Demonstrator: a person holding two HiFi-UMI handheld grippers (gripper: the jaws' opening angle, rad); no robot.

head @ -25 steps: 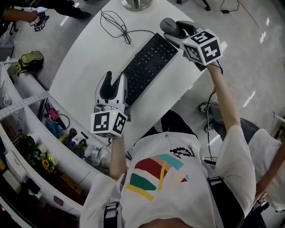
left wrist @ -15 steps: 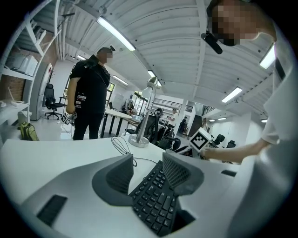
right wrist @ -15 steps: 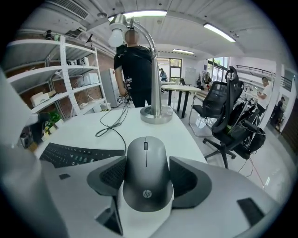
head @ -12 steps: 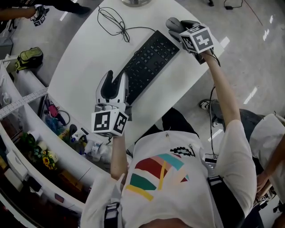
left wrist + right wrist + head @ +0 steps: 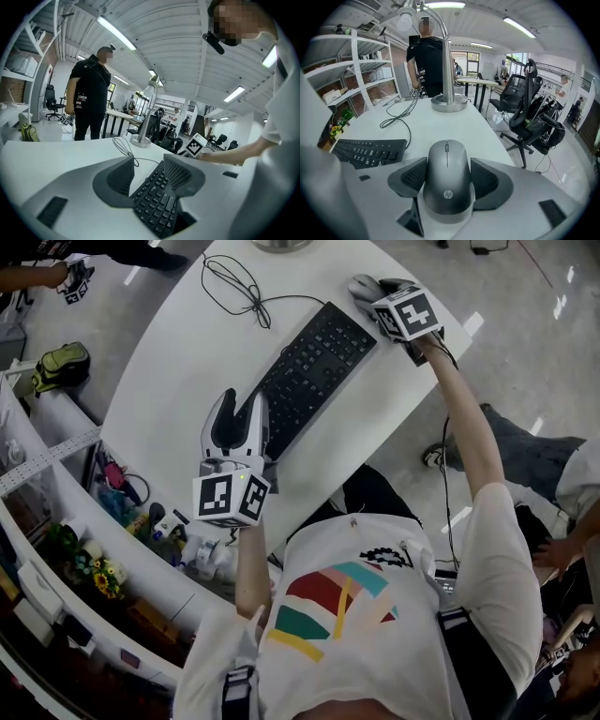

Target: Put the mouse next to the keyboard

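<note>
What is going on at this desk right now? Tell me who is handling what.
A person holds a gripper in each hand over a white table. The right gripper has its jaws closed against both sides of a grey mouse, just beside the far end of the black keyboard. The left gripper is open and holds nothing, poised over the keyboard's near end. A loose cable lies further back on the table.

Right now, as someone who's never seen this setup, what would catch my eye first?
A grey mouse sits gripped between the jaws of the right gripper, just past the far end of the black keyboard on a white table. The left gripper hangs open, jaws apart, over the keyboard's near end.
</note>
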